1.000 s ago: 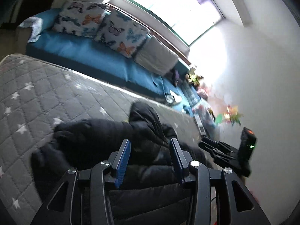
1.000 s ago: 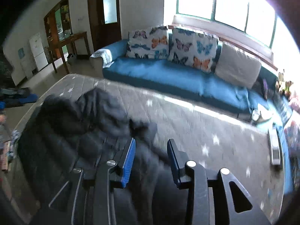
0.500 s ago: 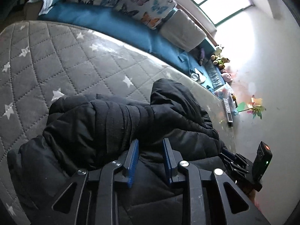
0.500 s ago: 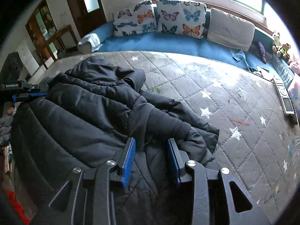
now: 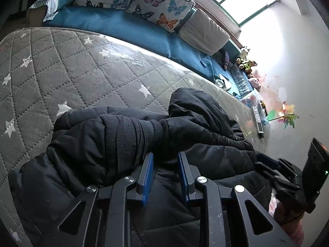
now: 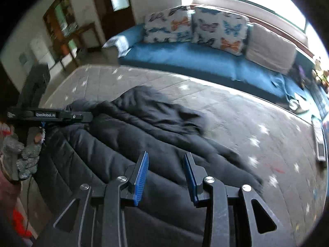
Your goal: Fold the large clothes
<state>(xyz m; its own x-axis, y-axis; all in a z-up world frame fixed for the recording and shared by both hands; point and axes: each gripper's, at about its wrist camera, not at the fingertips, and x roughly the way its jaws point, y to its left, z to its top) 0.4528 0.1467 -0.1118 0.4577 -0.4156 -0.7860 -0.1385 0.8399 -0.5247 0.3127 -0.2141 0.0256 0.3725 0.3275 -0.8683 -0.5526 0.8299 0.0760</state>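
Note:
A black puffer jacket lies on the grey quilted star mattress. A sleeve with a ribbed cuff lies folded across its body, and the hood points toward the sofa. My left gripper is open and empty, its fingertips right against the folded sleeve. In the right wrist view the jacket spreads below my right gripper, which is open, empty and held above the fabric. The left gripper also shows in that view at the jacket's left edge.
A blue sofa with butterfly cushions runs along the mattress's far side. A remote lies near the mattress's right edge. Soft toys and a pinwheel sit by the white wall. A doorway and wooden furniture stand at the far left.
The left gripper has opened a little wider at the folded sleeve. The right gripper has lifted and pulled back from the jacket, its view now blurred by motion.

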